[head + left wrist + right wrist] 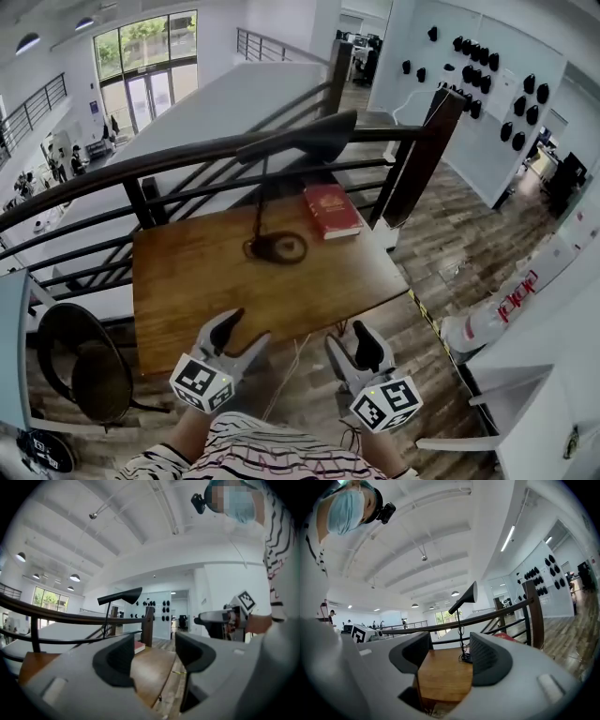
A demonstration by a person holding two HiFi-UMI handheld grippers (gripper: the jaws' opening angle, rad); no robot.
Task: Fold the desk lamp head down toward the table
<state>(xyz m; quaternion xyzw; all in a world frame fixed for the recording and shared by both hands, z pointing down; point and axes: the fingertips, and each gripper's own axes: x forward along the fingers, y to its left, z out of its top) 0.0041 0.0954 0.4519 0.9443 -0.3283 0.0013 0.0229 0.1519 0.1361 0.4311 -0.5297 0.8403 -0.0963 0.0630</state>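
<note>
A black desk lamp stands at the back of the wooden table point(187, 281). Its round base point(277, 247) carries a thin upright stem, and the long head point(300, 139) reaches out roughly level high above. My left gripper point(247, 330) hovers at the table's near edge, open and empty. My right gripper point(349, 339) is just off the near edge over the floor, also open and empty. Both point toward the lamp from well short of it. The left gripper view shows the lamp head point(121, 595) beyond my left gripper point(152, 656). The right gripper view shows the head point(465, 598) and base point(465, 658) past my right gripper point(450, 660).
A red book point(330, 210) lies on the table right of the lamp base. A dark railing point(141, 169) with a wooden post point(427, 155) runs behind the table. A round black chair point(80, 361) stands at the left. A cord hangs below the table's front edge.
</note>
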